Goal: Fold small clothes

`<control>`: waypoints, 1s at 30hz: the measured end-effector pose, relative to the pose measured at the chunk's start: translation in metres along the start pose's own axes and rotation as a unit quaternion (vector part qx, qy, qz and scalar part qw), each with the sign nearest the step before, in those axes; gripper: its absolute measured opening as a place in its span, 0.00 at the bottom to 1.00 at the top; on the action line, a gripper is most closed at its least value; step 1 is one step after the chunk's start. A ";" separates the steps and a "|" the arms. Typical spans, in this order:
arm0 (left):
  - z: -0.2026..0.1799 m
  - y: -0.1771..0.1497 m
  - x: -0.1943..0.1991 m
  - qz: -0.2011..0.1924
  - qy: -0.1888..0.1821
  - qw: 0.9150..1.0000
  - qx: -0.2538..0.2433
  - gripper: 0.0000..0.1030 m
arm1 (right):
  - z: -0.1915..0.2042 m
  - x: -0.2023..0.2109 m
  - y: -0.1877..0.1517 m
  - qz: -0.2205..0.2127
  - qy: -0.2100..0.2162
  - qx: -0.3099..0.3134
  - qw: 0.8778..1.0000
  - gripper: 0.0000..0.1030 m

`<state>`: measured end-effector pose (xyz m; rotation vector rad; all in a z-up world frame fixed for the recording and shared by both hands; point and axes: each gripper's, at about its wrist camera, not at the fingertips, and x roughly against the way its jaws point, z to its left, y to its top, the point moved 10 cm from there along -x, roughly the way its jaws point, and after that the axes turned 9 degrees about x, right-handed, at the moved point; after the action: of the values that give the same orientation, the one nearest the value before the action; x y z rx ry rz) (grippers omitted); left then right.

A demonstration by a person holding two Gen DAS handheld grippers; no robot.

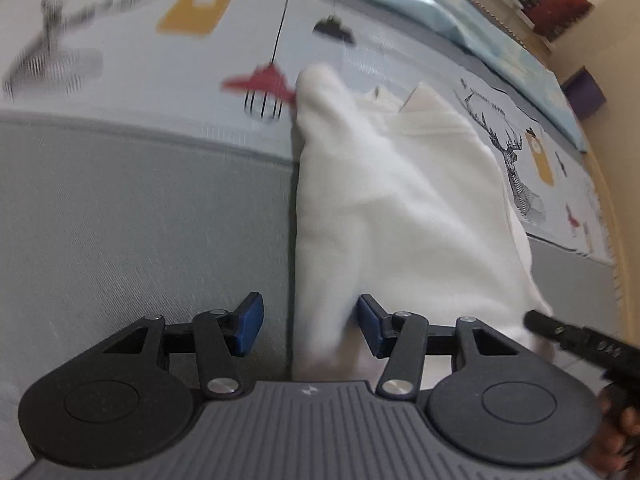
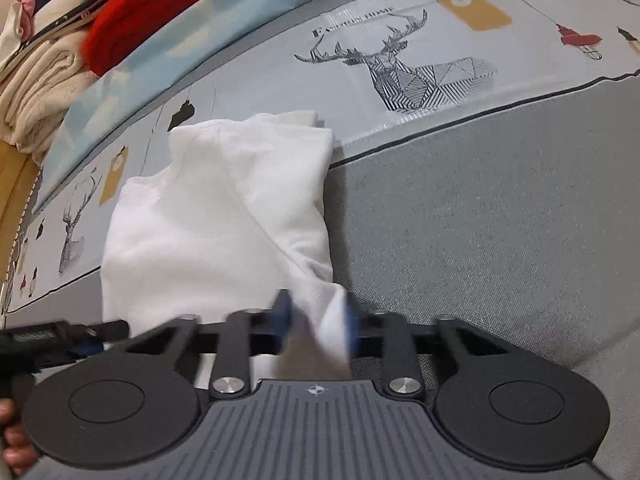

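A white garment (image 1: 400,208) lies partly folded on a grey and printed bedsheet (image 1: 140,220), its long folded edge running away from me. My left gripper (image 1: 310,328) stands open over the garment's near left edge. The right pad (image 1: 370,326) touches the cloth and the left pad (image 1: 250,328) is apart from it, over bare sheet. In the right wrist view the same garment (image 2: 216,220) reaches down to my right gripper (image 2: 318,316). There a near corner of cloth fills the narrow gap between the blurred blue pads (image 2: 284,312), so the gripper is shut on it.
The sheet carries deer prints (image 2: 404,76) and lamp prints (image 1: 260,84). A light blue quilt (image 2: 168,36) lies along the far side, with a red cloth (image 2: 160,4) and cream folded clothes (image 2: 36,96) behind it. A wooden bed edge (image 2: 16,184) runs at the left.
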<state>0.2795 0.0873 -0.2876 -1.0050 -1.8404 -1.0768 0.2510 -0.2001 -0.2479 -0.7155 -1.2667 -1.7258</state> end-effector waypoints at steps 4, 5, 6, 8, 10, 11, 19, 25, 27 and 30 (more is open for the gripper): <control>-0.019 -0.008 0.016 -0.002 -0.027 0.999 -0.029 0.49 | 0.006 0.012 0.002 -0.015 0.004 0.008 1.000 0.24; -0.020 -0.016 0.013 0.025 -0.048 0.998 -0.024 0.50 | 0.007 0.013 0.002 -0.011 0.013 0.006 1.000 0.30; -0.020 -0.022 0.008 0.042 -0.048 0.998 -0.025 0.50 | 0.007 0.012 0.000 -0.001 0.018 0.011 1.000 0.32; -0.011 -0.028 -0.002 0.058 -0.023 0.998 -0.032 0.40 | 0.007 0.004 -0.013 0.037 0.016 0.034 0.999 0.38; -0.011 -0.026 -0.001 0.055 -0.039 0.997 -0.024 0.20 | 0.007 -0.002 -0.021 0.059 0.008 0.041 0.997 0.38; -0.012 -0.021 0.004 0.043 -0.045 0.998 -0.027 0.17 | 0.007 -0.002 -0.022 0.058 0.011 0.040 0.997 0.34; -0.003 -0.020 0.023 0.016 -0.011 0.998 -0.052 0.24 | 0.021 -0.003 -0.025 0.059 0.037 0.057 0.996 0.06; 0.008 -0.045 0.011 0.065 0.024 0.992 -0.101 0.29 | 0.012 -0.002 -0.030 0.068 0.011 0.060 0.996 0.12; 0.004 -0.047 0.013 0.052 0.036 0.990 -0.127 0.31 | 0.009 -0.005 -0.035 0.082 -0.007 0.068 0.994 0.12; -0.006 -0.043 0.024 0.013 0.020 0.989 -0.145 0.37 | 0.012 -0.002 -0.032 0.070 -0.006 0.073 0.995 0.12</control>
<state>0.2327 0.0731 -0.2780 -1.1609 -1.6643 -1.3672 0.2229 -0.1840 -0.2600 -0.7134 -1.3042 -1.5018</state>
